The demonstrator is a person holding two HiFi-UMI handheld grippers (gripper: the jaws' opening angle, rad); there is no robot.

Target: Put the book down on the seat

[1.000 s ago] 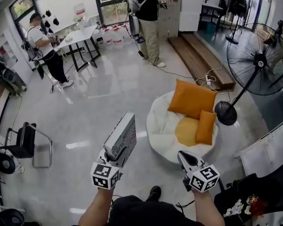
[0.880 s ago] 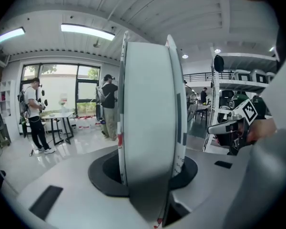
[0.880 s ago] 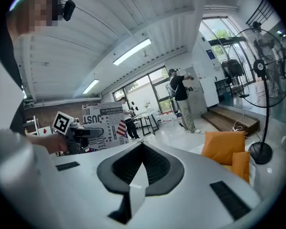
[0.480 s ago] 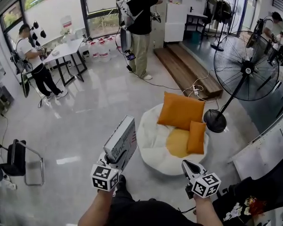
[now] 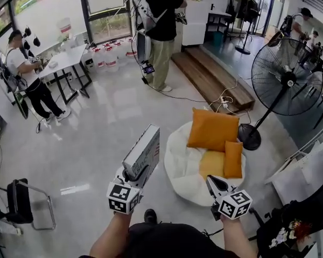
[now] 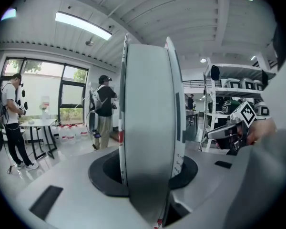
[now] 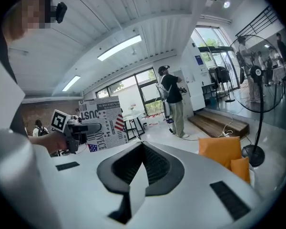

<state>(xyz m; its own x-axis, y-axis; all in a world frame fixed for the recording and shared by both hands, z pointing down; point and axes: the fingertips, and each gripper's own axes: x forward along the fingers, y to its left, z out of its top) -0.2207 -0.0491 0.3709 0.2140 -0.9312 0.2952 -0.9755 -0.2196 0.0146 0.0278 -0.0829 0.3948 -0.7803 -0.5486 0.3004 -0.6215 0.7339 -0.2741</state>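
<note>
My left tongs [image 5: 132, 172] pinch the thick flat book [image 5: 144, 148] upright, right tongs [image 5: 212, 182] shut empty, above the soft round white seat [image 5: 178, 160].

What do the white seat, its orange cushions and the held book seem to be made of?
The seat is probably soft white fabric over loose filling: its outline sags and bulges. The orange cushions look like matte cloth, plump with pinched corners. The book looks like paper or card, with a printed cover and stiff, flat edges.
</note>
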